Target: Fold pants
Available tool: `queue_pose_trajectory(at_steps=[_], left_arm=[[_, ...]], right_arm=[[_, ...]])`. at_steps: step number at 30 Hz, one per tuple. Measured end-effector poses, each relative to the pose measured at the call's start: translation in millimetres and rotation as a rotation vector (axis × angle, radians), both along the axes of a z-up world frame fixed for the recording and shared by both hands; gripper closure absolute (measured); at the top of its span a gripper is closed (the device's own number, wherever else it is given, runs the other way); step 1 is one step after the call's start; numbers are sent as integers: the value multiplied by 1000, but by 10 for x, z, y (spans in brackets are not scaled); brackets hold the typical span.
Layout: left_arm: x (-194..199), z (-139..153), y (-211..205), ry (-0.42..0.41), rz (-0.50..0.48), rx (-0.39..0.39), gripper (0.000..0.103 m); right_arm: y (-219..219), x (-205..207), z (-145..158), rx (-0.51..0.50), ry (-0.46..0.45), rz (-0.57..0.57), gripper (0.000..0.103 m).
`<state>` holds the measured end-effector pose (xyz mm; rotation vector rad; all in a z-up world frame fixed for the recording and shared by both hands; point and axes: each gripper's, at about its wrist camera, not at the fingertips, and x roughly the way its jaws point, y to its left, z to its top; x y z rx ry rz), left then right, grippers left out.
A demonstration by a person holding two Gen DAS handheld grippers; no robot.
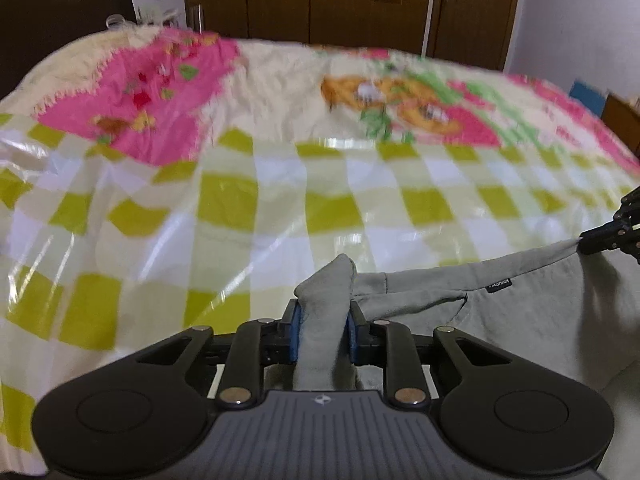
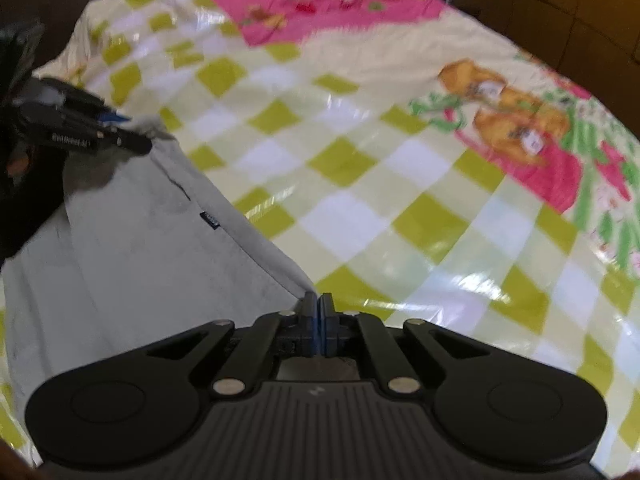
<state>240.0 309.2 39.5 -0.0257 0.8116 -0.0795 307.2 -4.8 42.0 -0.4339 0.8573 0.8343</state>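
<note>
Light grey pants (image 1: 520, 320) hang stretched between both grippers above a bed. In the left wrist view, my left gripper (image 1: 324, 320) is shut on a bunched fold of the pants, which sticks up between the blue pads. A small dark label (image 1: 499, 285) shows on the waistband. At the right edge my right gripper (image 1: 586, 243) pinches a corner of the fabric. In the right wrist view, my right gripper (image 2: 319, 314) is shut with the edge of the pants (image 2: 140, 248) running into its jaws. My left gripper (image 2: 138, 136) holds the far corner at the upper left.
A green and white checked plastic sheet (image 1: 280, 208) covers the bed, with a pink cartoon blanket (image 1: 152, 92) behind it. Brown wardrobe doors (image 1: 340, 0) stand beyond the bed. A dark piece of furniture (image 1: 60, 4) is at the far left.
</note>
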Motion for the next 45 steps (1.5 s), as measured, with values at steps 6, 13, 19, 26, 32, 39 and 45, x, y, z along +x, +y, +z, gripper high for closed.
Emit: queue_pose_trajectory(at_steps=[6,13,19,26,32,39,45], left_arm=[[73,325,8,-93,13,9,67],[-138,346,9,-133,13,-42,67],[-815,236,107,-153,40,-127,68],[-1425,-51,201,-105,103,-166,68],[-1143,-43,191,-100,73,-166,61],[-276,-36,111,-66,11,-52,26],[407,-365,195,96,5,-52,21]], right_arm=[[-77,78,458,55,-90,-70,102],[-158,-163,673,84,-143,-66,102],[-246,-933,571,104,-87,44,102],[-134,-1552,274,108,72,153,102],[37,-1307,245,70,18,110,96],[291,-450,165,25,-109,78,40],[337,353,-248,-41,-22,51,34]])
